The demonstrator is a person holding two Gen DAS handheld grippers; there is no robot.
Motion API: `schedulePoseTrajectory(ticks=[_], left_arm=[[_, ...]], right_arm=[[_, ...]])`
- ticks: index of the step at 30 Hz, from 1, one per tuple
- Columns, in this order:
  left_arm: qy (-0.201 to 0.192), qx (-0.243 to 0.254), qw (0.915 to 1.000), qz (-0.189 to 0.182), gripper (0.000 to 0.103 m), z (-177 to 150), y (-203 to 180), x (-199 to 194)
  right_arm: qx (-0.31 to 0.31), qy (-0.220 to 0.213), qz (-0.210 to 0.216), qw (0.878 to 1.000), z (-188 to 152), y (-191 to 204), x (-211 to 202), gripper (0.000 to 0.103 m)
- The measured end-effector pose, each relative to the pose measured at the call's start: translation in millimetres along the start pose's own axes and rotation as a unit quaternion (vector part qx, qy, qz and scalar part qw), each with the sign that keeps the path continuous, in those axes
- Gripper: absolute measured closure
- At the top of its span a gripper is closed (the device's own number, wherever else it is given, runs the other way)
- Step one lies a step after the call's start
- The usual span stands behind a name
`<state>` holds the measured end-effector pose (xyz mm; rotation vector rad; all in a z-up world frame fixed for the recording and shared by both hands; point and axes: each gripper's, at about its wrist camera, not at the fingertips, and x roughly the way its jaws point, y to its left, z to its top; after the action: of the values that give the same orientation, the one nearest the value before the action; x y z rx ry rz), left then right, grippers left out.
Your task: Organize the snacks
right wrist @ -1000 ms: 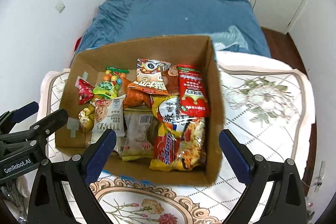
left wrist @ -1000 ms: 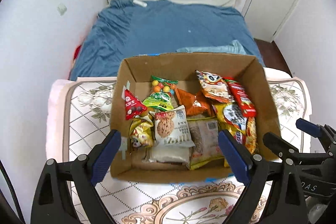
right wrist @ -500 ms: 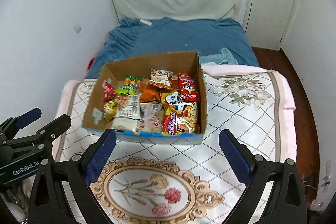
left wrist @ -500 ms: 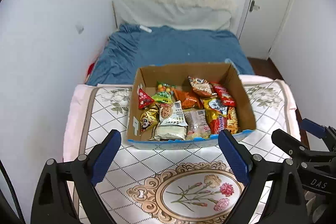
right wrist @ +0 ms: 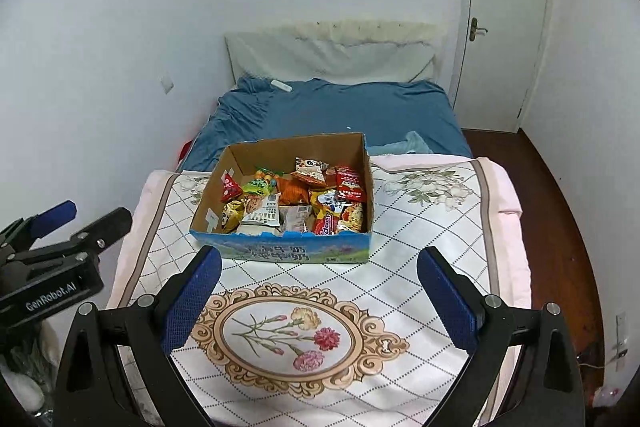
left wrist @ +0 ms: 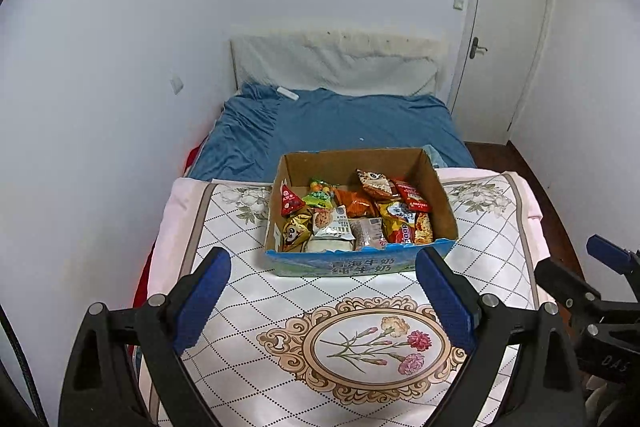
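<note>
Reading "GenRobot.AI", left hand-held gripper (right wrist: 60, 223) spread (right hand-held gripper (right wrist: 318, 279) too); snack box (right wrist: 288, 253) lettering blurred

Cardboard box (left wrist: 362, 265) on a quilt (left wrist: 248, 291), snack packets (left wrist: 352, 217) inside it, bed (left wrist: 340, 123) behind the quilt, pillow (left wrist: 332, 65) at its far end, door (left wrist: 508, 39) to the right.

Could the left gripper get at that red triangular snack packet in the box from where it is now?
Probably yes: the left gripper is open and empty, the cardboard box has no lid, and the red triangular packet lies uncovered by the left wall, though it's some way off.
</note>
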<state>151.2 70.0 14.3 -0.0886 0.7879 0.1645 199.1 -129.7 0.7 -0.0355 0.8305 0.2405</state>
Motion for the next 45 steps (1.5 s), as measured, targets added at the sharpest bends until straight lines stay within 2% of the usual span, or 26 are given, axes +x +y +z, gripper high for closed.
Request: schedulePoseTrajectory(ticks=[9, 11, 15, 35, 45], left_arm=[[-0.025, 0.005, 0.9997, 0.008, 0.008, -9.4, 0.1, -18.7], [-0.028, 0.008, 0.9996, 0.006, 0.000, -10.3, -1.5, -17.8], [-0.037, -0.001, 0.9993, 0.008, 0.000, -10.5, 0.1, -11.2], [-0.033, 0.002, 0.9993, 0.016, 0.000, -5.3, -1.7, 9.3], [-0.036, 0.001, 0.9992, 0.019, 0.000, -3.5, 0.5, 7.9]], right_arm=[[0.005, -0.012, -0.004, 1.000, -8.3, -0.8, -14.1, 0.003], [0.009, -0.020, -0.015, 1.000, -7.8, -3.1, -11.6, 0.000], [0.019, -0.033, -0.031, 0.999, -5.3, -8.9, -5.2, 0.000], [0.018, -0.047, -0.062, 0.997, 4.2, -14.7, 15.0, 0.000], [0.013, -0.049, -0.059, 0.997, 6.0, -13.2, 12.2, 0.000]])
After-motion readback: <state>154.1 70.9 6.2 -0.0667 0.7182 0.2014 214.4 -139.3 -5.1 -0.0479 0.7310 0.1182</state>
